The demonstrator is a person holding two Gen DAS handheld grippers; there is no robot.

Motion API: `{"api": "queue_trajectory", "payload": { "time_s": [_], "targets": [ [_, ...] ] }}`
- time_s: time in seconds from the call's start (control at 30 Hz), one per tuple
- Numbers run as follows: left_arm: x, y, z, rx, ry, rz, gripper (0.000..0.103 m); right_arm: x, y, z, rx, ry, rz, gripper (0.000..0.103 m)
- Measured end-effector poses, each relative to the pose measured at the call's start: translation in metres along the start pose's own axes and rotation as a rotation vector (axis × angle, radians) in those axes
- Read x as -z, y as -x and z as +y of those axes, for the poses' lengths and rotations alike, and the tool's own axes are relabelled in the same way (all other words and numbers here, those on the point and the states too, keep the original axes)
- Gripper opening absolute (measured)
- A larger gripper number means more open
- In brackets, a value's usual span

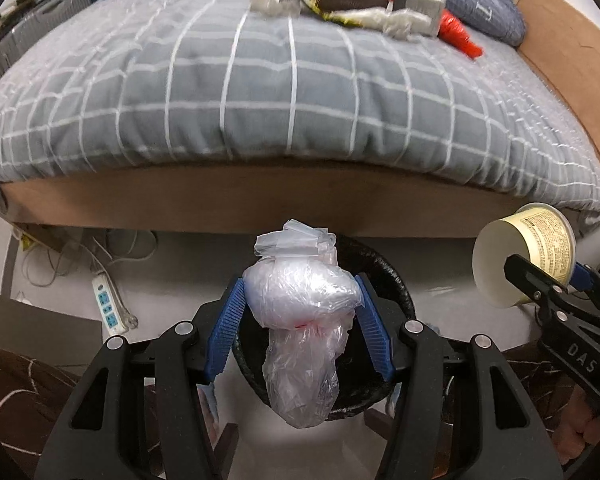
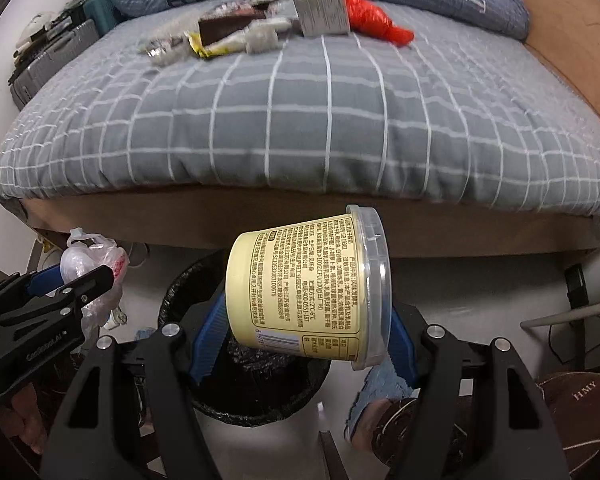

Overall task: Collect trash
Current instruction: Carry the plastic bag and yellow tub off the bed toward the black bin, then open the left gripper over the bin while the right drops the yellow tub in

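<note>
1. The left gripper [image 1: 300,300], black-framed with 2 ribbed blue pads [image 1: 226,330], pointed steeply downward, its jaws partly spread and pressed on either side of a crumpled clear plastic bag bundle [image 1: 300,320].
2. The right gripper [image 2: 304,320], of the same black frame and blue pads [image 2: 206,340], also tilted steeply down, its jaws wider apart and clamped on a pale yellow round plastic tub with a clear lid [image 2: 300,284], which lay on its side.
3. Both grippers were level with each other, side by side, each visible at the edge of the other's wrist view.
</note>
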State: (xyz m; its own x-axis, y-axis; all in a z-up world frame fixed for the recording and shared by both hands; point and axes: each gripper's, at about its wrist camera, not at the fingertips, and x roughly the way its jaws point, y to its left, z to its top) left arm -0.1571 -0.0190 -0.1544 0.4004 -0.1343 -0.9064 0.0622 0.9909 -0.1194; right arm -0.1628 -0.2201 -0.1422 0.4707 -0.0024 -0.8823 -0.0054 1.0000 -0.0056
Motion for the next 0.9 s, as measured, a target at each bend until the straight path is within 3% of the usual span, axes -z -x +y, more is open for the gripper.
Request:
{"api": "queue_trajectory", "payload": {
  "time_s": [0.17,0.73,0.8,0.9],
  "targets": [
    [0.002,-0.026,-0.003,-0.034,-0.016,0.022,0.055,0.007,-0.025,-0.005,0.004,-0.001,0.044,0.066],
    [0.005,-0.082,-0.04,0.012,-0.069,0.094,0.056,0.021,-0.047,-0.044,0.051,-0.06,0.097,0.066],
    [0.006,-0.085,-0.042,0.006,-0.076,0.08,0.059,0.02,-0.049,-0.045,0.053,-0.061,0.098,0.066],
    [0.007,-0.086,-0.044,0.007,-0.078,0.07,0.073,0.02,-0.053,-0.042,0.051,-0.057,0.105,0.066]
  ]
}}
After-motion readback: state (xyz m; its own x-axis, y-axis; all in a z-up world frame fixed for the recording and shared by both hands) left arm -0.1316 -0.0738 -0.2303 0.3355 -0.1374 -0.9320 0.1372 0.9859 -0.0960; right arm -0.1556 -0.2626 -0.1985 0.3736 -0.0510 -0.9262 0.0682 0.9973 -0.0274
